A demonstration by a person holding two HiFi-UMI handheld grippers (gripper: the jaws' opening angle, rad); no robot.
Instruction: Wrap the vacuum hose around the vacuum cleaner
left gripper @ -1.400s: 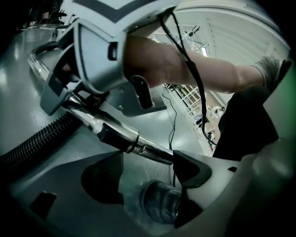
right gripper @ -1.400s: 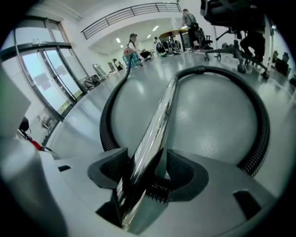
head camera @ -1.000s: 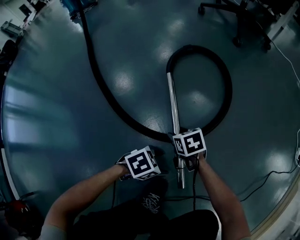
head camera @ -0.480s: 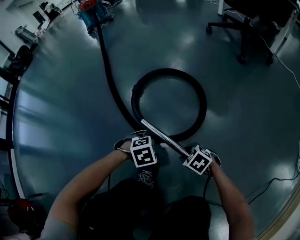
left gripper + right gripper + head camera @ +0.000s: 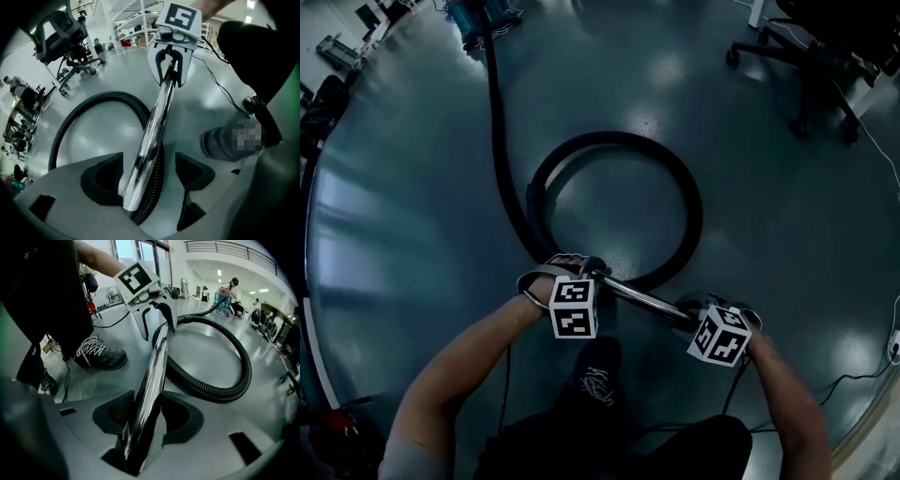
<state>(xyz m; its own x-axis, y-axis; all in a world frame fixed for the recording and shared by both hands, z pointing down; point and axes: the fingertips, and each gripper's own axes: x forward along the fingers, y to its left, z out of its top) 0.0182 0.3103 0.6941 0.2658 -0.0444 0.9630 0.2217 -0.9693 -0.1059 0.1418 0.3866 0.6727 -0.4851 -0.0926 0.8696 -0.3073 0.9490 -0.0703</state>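
Observation:
A chrome wand [image 5: 637, 296] lies across in front of me, held up off the floor between both grippers. My right gripper [image 5: 701, 321] is shut on its near end; the jaws have just closed a little, and both pads press the wand [image 5: 154, 366]. My left gripper [image 5: 572, 275] straddles the wand's [image 5: 157, 122] hose end and stands open: the tube rests near one pad, clear of the other. The black ribbed hose [image 5: 689, 206] makes one loop on the floor. It then runs to the blue vacuum cleaner [image 5: 478, 14] at the far top left.
An office chair [image 5: 811, 66] stands at the top right. Thin cables [image 5: 853, 375] trail over the floor at the lower right. My shoe [image 5: 598, 380] is just below the wand. Desks and a person [image 5: 232, 284] are far off beyond the vacuum cleaner.
The wand has swung from pointing away from me to lying crosswise. My left gripper moved up and over to its hose end. The right gripper rolled and drifted right, and the hose loop shifted left.

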